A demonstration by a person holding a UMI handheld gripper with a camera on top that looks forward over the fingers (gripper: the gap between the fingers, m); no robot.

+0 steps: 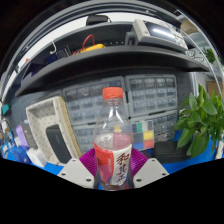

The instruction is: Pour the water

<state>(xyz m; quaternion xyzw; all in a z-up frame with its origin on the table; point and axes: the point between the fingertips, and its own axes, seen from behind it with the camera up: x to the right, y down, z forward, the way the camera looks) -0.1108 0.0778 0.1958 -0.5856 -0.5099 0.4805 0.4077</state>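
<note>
Between the fingers [113, 172]: one clear plastic bottle [113, 140], red cap, red-and-white label, upright.
Fingers closed on bottle's lower body, pink pads at each side; drawer cabinet [128, 100] behind, green plant [203, 122] beside.

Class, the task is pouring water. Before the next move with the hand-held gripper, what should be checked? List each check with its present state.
1. Bottle stands between the hand-held gripper's fingers: ok.
2. Bottle upright: ok.
3. Red cap removed for pouring: not ok, it is on.
4. Both pads press on the bottle: cannot tell.
5. Receiving cup in view: not ok, none visible.
6. Plant clear of the bottle: ok, it stands apart to one side.
</note>
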